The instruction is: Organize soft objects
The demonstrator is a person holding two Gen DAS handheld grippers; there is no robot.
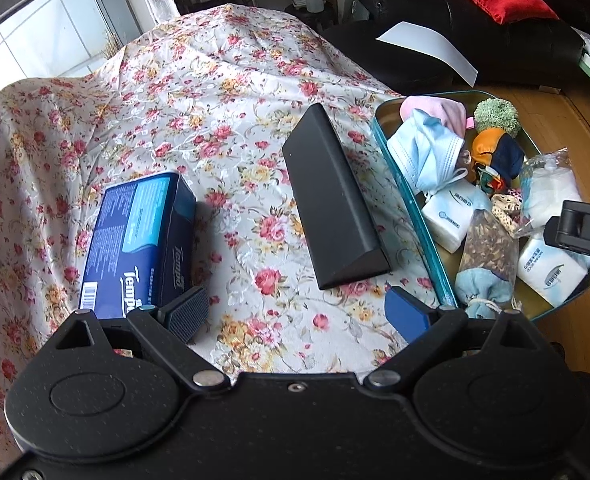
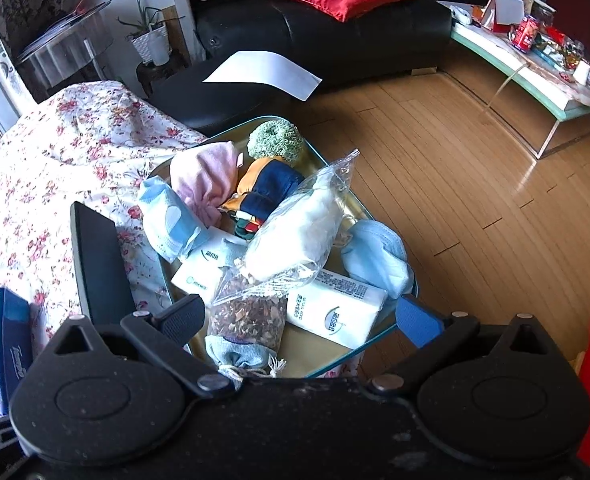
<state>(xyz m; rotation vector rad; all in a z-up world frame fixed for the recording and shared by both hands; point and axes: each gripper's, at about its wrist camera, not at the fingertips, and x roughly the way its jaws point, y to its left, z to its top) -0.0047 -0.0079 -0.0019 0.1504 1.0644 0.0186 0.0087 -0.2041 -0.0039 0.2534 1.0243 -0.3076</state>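
Over the floral surface (image 1: 215, 92) we hover both tools, left tool (image 1: 299, 316) and right tool (image 2: 299, 318), jaws apart and empty; next likely grab the Tempo tissue box (image 1: 139, 240) for the tin tray (image 1: 407, 184)

Left gripper (image 1: 299, 316), jaws wide apart and empty, above a floral cloth (image 1: 183, 92). A black box (image 1: 333, 200) lies between a blue tissue box (image 1: 139, 240) and a teal tin (image 1: 411, 188) of soft items.

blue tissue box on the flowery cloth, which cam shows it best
The left wrist view: the blue tissue box lies whole on the floral cloth, its printed top and brand side readable, just ahead of the left tongs. The right wrist view catches only a cropped corner at its left edge.
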